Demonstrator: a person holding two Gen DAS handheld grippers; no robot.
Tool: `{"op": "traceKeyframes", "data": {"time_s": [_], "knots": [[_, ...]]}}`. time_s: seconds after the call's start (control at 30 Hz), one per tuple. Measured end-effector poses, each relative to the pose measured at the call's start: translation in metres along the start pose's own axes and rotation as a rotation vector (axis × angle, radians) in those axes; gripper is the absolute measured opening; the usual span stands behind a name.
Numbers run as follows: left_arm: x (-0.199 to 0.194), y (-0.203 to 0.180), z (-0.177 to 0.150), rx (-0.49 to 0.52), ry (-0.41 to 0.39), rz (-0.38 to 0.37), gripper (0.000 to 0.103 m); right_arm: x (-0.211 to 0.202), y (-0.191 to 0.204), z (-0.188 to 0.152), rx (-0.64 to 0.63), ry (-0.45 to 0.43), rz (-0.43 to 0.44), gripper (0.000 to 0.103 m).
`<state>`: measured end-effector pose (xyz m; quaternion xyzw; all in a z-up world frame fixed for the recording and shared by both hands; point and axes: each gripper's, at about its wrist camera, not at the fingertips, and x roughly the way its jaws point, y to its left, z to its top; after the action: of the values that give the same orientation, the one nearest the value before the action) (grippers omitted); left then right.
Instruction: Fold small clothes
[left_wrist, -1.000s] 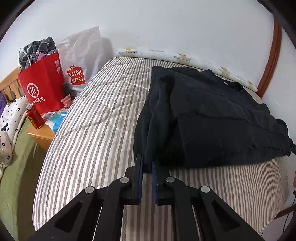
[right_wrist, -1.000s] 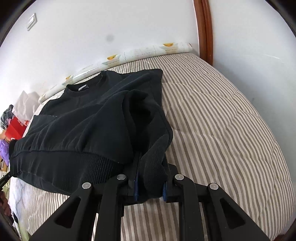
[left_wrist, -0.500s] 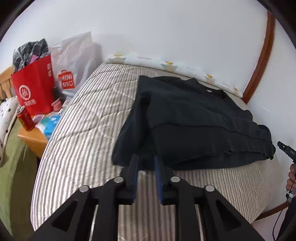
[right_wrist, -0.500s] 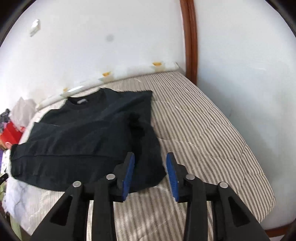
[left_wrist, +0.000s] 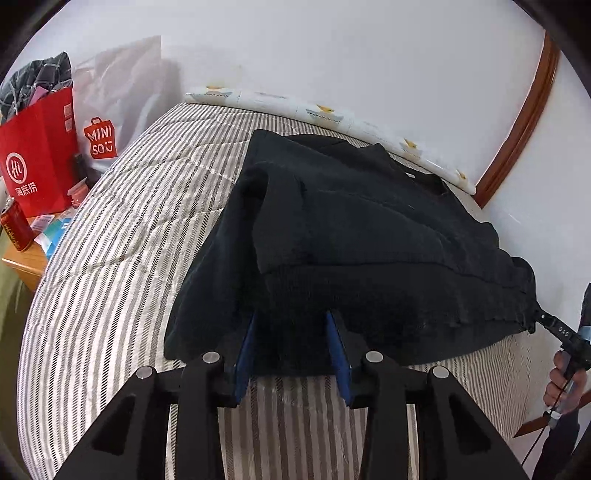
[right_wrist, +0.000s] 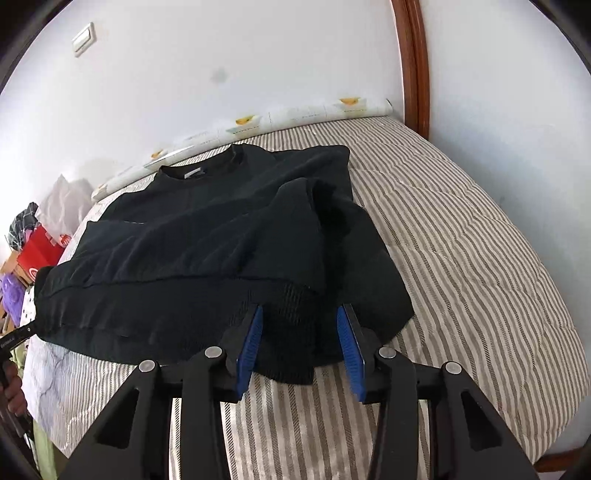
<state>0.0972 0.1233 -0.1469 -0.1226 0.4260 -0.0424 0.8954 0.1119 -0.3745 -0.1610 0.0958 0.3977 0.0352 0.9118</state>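
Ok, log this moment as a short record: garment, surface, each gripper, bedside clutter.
garment: black sweatshirt, both sleeves folded inward, lying flat
surface: striped mattress
left gripper: open, jaws have just been opening, hem between the fingers, not pinched
right gripper: open, jaws have just been opening, cuff between the fingers
bedside: red bag, red can

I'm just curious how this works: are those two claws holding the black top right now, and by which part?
Neither holds it. The left gripper and right gripper have just been opening; the black sweatshirt's hem lies between their jaws, unpinched, on the striped bed.
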Motion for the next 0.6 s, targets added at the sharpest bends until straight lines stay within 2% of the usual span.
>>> {"op": "traceKeyframes", "data": {"time_s": [0.07, 0.1, 0.13, 0.17, 0.23, 0.4, 0.6], "knots": [[0.004, -0.002, 0.002, -0.003, 0.005, 0.002, 0.034, 0.0, 0.005, 0.001, -0.002, -0.004, 0.026, 0.04], [0.005, -0.004, 0.004, -0.003, 0.001, -0.004, 0.025, 0.001, 0.009, 0.001, -0.011, -0.001, 0.039, 0.038], [0.005, -0.007, 0.005, 0.002, -0.002, -0.008, 0.02, 0.003, 0.015, 0.001, -0.037, -0.004, 0.012, 0.034], [0.004, -0.009, 0.007, 0.01, -0.008, -0.001, 0.012, 0.004, 0.019, 0.002, -0.061, -0.01, -0.017, 0.019], [-0.001, -0.015, 0.012, 0.025, -0.038, 0.02, 0.008, 0.001, 0.022, 0.008, -0.078, -0.034, -0.017, 0.007], [-0.01, -0.023, 0.036, 0.031, -0.096, 0.017, 0.007, -0.014, 0.011, 0.038, 0.014, -0.105, 0.095, 0.005], [-0.004, -0.028, 0.069, 0.03, -0.123, 0.016, 0.007, -0.005, 0.016, 0.074, 0.04, -0.158, 0.116, 0.005]]}}
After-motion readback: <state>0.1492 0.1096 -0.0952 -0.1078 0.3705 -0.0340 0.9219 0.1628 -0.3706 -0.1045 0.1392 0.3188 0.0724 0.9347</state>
